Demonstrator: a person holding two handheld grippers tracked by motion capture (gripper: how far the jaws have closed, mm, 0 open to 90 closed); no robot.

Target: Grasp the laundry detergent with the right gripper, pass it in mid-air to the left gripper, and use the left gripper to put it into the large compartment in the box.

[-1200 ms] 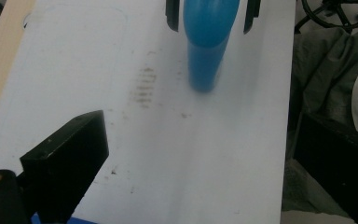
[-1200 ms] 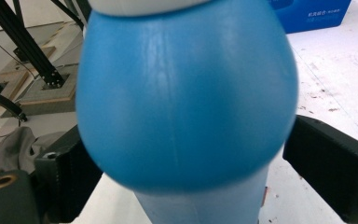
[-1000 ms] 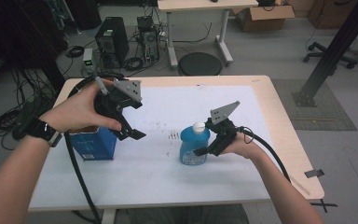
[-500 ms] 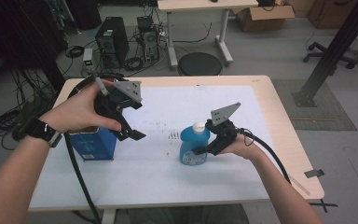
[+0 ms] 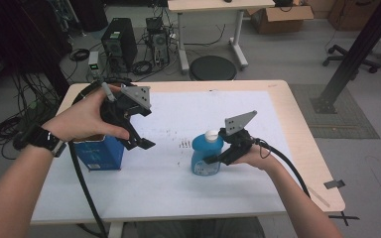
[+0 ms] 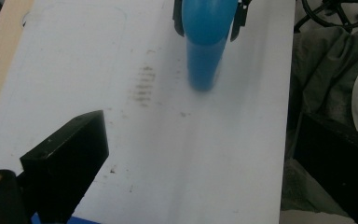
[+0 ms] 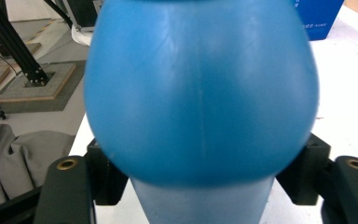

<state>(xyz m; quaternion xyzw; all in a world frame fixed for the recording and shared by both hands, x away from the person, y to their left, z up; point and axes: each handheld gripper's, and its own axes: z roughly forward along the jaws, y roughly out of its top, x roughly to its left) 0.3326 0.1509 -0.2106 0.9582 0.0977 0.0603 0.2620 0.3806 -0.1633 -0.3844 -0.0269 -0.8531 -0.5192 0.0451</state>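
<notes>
A blue bottle point(image 5: 204, 159) with a white cap stands upright on the white sheet, right of centre. My right gripper point(image 5: 215, 157) reaches it from the right, and its jaws have just been closing on the bottle's body. In the right gripper view the bottle point(image 7: 200, 93) bulges between both pads point(image 7: 103, 177), which press its sides. The left gripper view has the bottle point(image 6: 207, 42) far off, with the other gripper's fingers point(image 6: 178, 18) flanking it. My left gripper point(image 5: 138, 140) hangs open and holds nothing, above a blue box point(image 5: 99, 154) at the left.
A white sheet point(image 5: 178, 198) covers most of the wooden table point(image 5: 302, 129); dark smudges point(image 5: 184, 144) mark it near the bottle. On the floor behind are a computer tower point(image 5: 119, 44), cables and a round stool point(image 5: 212, 68). A black post point(image 5: 352, 54) rises at the right.
The right gripper's jaws have drawn in against the blue bottle. Both hands and the bottle stay where they were.
</notes>
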